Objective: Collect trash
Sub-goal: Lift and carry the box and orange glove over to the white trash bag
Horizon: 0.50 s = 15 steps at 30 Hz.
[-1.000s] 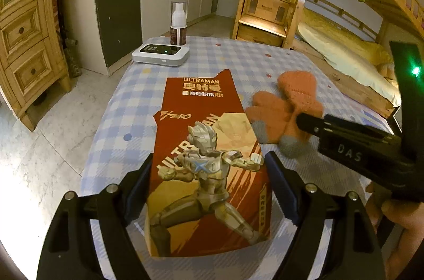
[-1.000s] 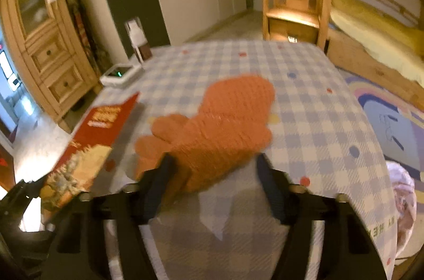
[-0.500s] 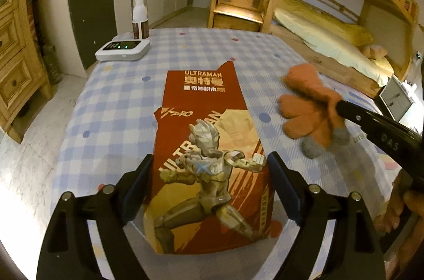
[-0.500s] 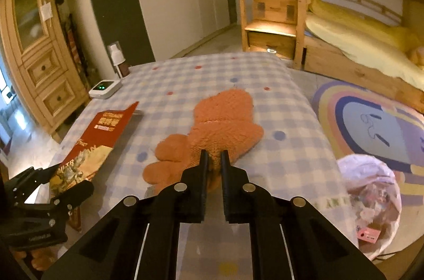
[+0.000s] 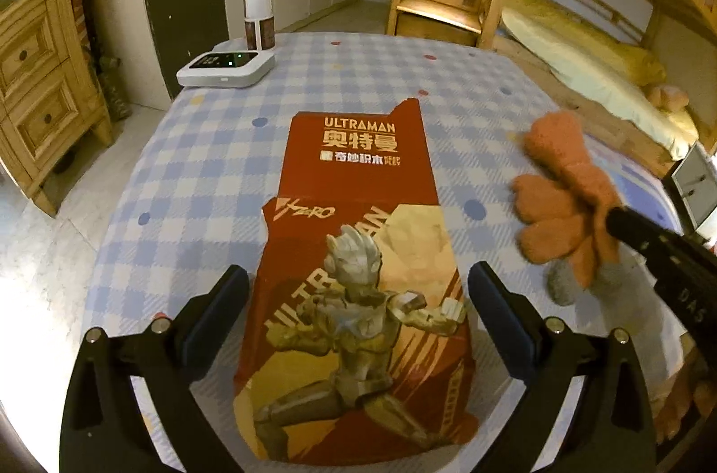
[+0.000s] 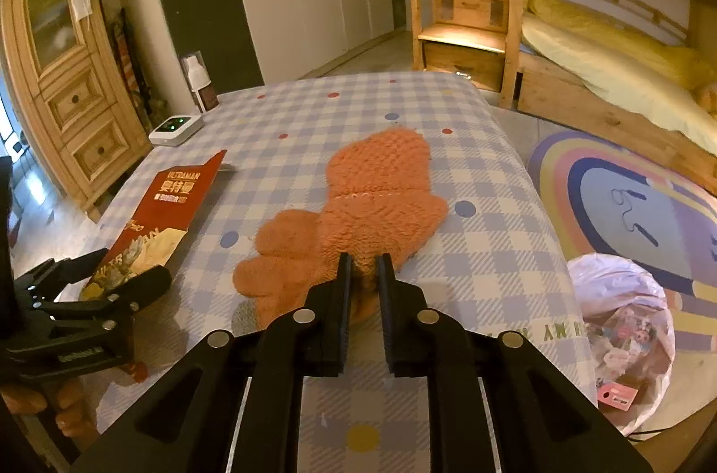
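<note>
A: Left wrist view first. See the left claw point(image 5: 358, 282)?
B: Yes. Spread wide, just been opening more. Stands over the red Ultraman box point(image 5: 358, 204), one finger on each side, not squeezing.
A: And lying where, that box?
B: Flat on the checked tabletop point(image 5: 188, 168), near end right by the claw.
A: Now look at the right claw point(image 6: 364, 271).
B: Nearly pressed together, just been opening a tiny bit. Pinches the orange glove point(image 6: 381, 195) by its near end.
A: Touching the tabletop, that glove?
B: Cannot tell. Looks blurry in the left wrist view.
A: Anything at the far corner?
B: White gadget point(image 5: 226, 67), with a spray bottle point(image 5: 258, 11) just behind. Down on the floor, beside the tabletop, a white trash bag point(image 6: 623, 320).
</note>
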Each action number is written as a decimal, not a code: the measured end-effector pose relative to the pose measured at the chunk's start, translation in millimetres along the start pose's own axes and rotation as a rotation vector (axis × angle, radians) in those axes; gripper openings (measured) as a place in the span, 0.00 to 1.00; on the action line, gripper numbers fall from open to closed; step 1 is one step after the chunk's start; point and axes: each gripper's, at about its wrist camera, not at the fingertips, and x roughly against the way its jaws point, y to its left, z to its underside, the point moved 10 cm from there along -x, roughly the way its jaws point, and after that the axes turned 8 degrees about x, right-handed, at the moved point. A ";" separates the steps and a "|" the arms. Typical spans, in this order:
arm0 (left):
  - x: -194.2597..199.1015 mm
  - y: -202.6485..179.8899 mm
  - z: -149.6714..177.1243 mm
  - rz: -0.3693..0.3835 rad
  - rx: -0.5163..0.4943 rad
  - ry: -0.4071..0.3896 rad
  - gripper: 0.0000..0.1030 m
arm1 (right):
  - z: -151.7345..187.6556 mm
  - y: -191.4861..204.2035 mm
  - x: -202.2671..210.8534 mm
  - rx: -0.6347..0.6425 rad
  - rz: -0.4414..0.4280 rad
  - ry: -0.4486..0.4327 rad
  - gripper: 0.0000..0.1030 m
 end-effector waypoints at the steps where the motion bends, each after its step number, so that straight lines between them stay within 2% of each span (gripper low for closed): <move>1: 0.0 -0.9 0.2 -0.003 -0.009 -0.001 0.87 | -0.2 -0.5 0.4 -0.002 0.000 -0.002 0.19; 2: -0.1 -1.4 0.5 -0.007 -0.018 -0.004 0.83 | -0.7 -2.3 1.3 -0.009 0.000 -0.008 0.22; 5: 1.3 -1.4 2.2 -0.017 -0.046 -0.013 0.77 | -3.2 -8.4 7.0 -0.039 -0.005 -0.042 0.42; 7: 6.7 -0.8 0.6 0.000 -0.036 -0.033 0.77 | -4.9 -11.8 9.2 -0.056 -0.008 -0.058 0.47; 12: 27.8 -2.5 -11.3 0.056 -0.005 -0.123 0.77 | -9.6 -19.1 5.5 -0.098 -0.005 -0.066 0.47; 15: 28.6 -4.8 -11.9 0.072 0.002 -0.126 0.77 | -13.6 -22.0 -5.3 -0.130 -0.023 -0.042 0.47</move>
